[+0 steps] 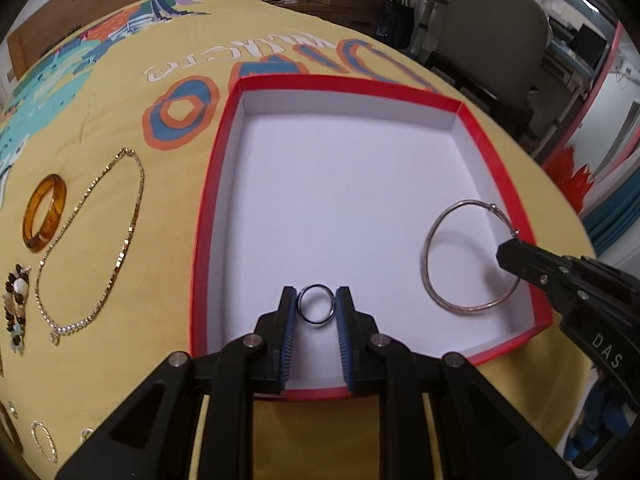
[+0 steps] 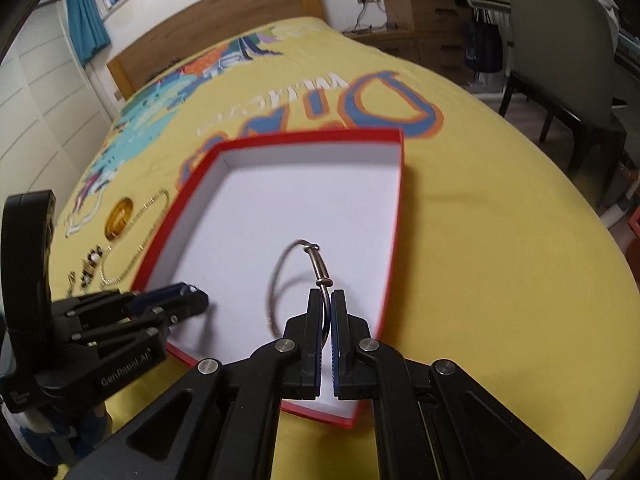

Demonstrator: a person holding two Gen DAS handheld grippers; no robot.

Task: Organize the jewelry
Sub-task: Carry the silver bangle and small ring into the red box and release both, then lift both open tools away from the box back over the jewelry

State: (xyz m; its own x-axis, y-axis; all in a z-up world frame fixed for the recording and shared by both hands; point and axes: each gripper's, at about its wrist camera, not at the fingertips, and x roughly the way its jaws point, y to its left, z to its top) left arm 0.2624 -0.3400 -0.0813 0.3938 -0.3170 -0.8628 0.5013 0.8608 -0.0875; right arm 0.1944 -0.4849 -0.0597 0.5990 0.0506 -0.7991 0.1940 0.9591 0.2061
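Observation:
A red box with a white inside lies on the yellow bedspread; it also shows in the right wrist view. My left gripper is shut on a small dark ring, held over the box's near edge. My right gripper is shut on a thin silver bangle over the box's right side. The bangle and my right gripper also show in the left wrist view. My left gripper appears at the left in the right wrist view.
Left of the box lie a gold chain necklace, an amber bangle, beaded earrings and small rings. A wooden headboard stands behind, and a grey chair at the right.

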